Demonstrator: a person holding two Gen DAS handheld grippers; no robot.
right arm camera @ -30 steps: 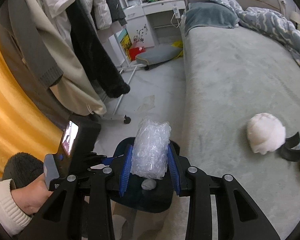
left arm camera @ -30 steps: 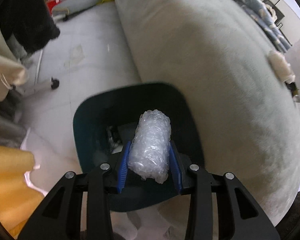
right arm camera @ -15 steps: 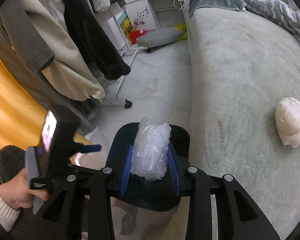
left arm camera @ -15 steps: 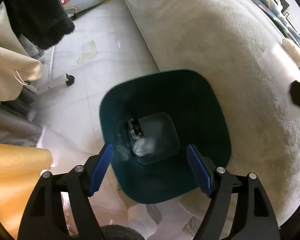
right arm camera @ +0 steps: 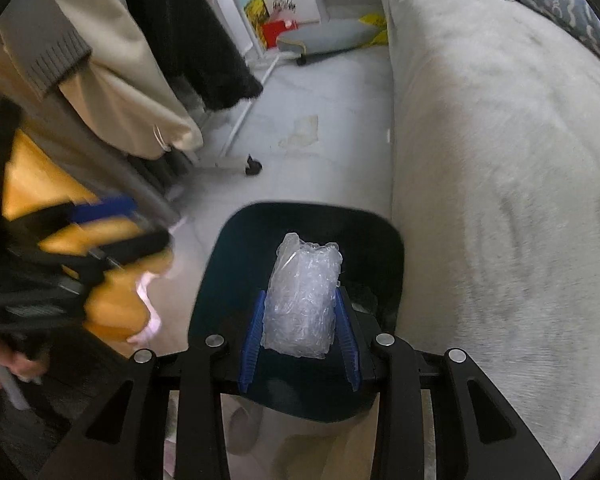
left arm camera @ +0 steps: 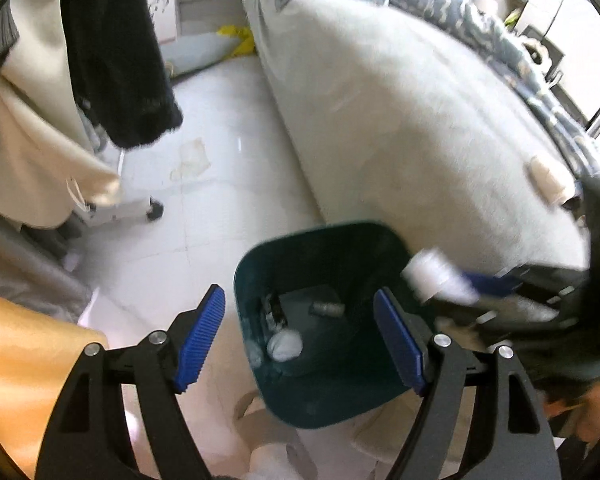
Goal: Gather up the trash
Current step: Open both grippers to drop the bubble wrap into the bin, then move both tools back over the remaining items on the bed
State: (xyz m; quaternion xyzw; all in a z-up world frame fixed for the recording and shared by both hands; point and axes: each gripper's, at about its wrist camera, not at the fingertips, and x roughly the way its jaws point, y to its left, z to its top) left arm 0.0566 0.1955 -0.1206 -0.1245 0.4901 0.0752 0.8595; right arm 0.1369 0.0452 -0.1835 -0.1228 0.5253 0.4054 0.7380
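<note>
A dark teal trash bin stands on the floor beside the bed; it also shows in the right wrist view. My left gripper is open and empty above the bin's left side. Inside the bin lie a white wad and a small grey piece. My right gripper is shut on a roll of clear bubble wrap and holds it above the bin's opening. The right gripper and its wrap show blurred at the right of the left wrist view.
A grey-covered bed runs along the right. Hanging coats and a wheeled rack foot are on the left. An orange cloth is at lower left. A cream object lies on the bed. Pale tiled floor lies between.
My left gripper opened and dropped its bubble wrap roll into the bin, then pulled back and left. My right gripper moved over the bin with its wrap.
</note>
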